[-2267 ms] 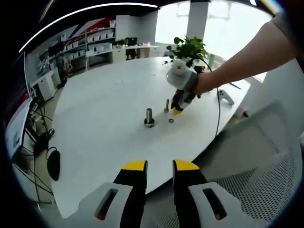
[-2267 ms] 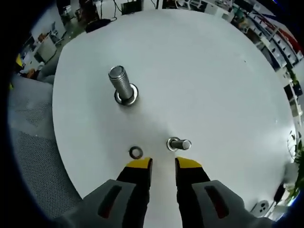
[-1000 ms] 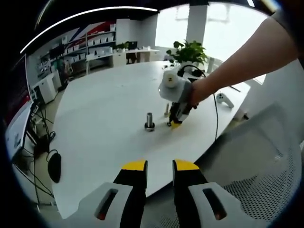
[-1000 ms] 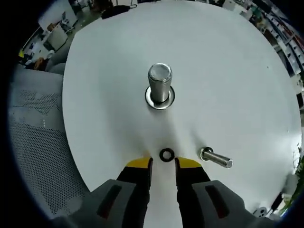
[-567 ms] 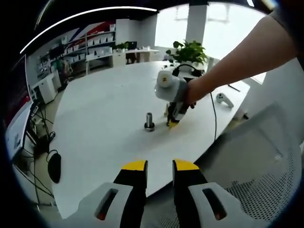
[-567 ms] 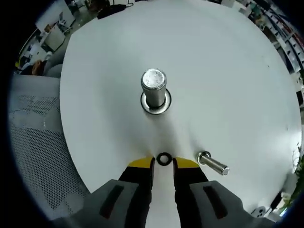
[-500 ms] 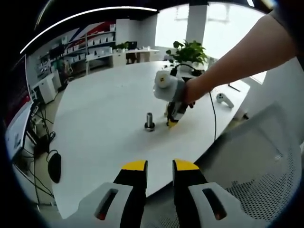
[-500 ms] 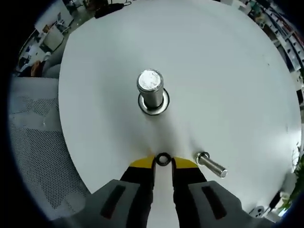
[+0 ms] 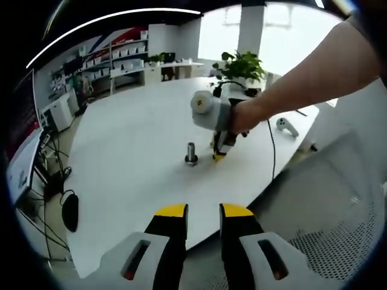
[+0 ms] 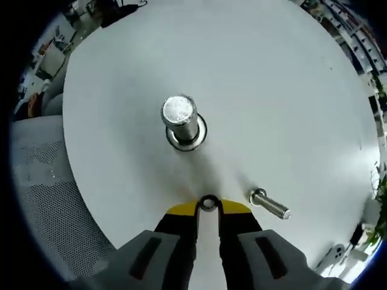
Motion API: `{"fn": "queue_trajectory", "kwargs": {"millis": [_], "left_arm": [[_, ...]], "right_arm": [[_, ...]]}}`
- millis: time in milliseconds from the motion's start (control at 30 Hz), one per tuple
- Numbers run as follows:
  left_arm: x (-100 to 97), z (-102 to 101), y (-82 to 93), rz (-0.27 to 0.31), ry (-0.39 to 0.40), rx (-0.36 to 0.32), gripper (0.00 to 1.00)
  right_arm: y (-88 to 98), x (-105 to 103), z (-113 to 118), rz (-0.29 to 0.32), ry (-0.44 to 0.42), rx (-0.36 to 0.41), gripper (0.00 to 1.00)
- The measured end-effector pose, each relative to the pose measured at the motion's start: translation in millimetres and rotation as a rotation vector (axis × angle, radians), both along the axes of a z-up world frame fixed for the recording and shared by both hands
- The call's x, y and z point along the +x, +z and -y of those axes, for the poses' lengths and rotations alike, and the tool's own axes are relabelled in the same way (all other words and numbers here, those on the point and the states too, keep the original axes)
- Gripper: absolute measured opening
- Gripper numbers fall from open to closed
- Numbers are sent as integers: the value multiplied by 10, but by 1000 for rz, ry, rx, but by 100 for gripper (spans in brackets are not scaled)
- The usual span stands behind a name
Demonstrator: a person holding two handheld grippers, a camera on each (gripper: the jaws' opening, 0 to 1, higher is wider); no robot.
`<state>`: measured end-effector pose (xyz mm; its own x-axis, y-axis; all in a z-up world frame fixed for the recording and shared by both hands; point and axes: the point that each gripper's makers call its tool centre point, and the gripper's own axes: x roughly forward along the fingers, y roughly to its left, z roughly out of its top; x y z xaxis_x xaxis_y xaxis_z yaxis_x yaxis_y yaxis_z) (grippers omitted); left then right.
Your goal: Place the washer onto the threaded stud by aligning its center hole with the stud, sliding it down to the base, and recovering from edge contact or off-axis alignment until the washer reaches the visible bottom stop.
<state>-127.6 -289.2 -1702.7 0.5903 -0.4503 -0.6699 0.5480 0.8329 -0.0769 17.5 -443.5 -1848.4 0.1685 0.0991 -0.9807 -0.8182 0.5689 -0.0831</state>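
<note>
Washer (image 10: 208, 203) lies flat on the white table (image 10: 290, 109), right between the yellow tips of my right gripper (image 10: 208, 208), whose jaws stand narrowly parted around it. Beyond it the large threaded stud (image 10: 180, 121) stands upright, a smaller bolt (image 10: 269, 205) just right. My left gripper (image 9: 202, 212) hangs near the table's edge, jaws slightly apart and empty.

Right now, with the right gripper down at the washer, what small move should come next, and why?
Probably close the right gripper on the washer and lift it. The washer lies flat on the table right at the yellow fingertips, jaws apart on either side, and the large upright stud stands just beyond, bare.
</note>
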Motion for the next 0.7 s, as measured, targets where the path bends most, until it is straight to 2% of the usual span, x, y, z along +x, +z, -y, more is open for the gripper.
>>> {"fn": "queue_trajectory", "kwargs": {"millis": [67,133,167,267,333,433,567,633,700], "left_arm": [[-2,4,-1,-3,-4,4,18],[45,-9,77,44,7,0,18],[55,-10,128,66,16,-18,18],[16,-6,61,32,7,-9,18],[-18,16,-13,-5,-7,9,19],[-15,7,22,13,-2,3,19],[-37,-9,-42,-16,3,17,21],[-33,-8,-34,-12,0,23,21],[-20,-17,-16,-4,5,19,21]], "right_arm": [[7,-1,3,55,36,23,14],[-7,16,15,92,66,30,14],[-12,5,25,89,53,35,14],[-41,60,41,85,-15,73,14],[-46,72,47,76,-22,75,14],[-55,46,39,70,-14,71,14],[-64,56,56,91,-9,95,14],[-85,69,62,57,-68,115,14],[-99,103,62,46,-36,100,14]]}}
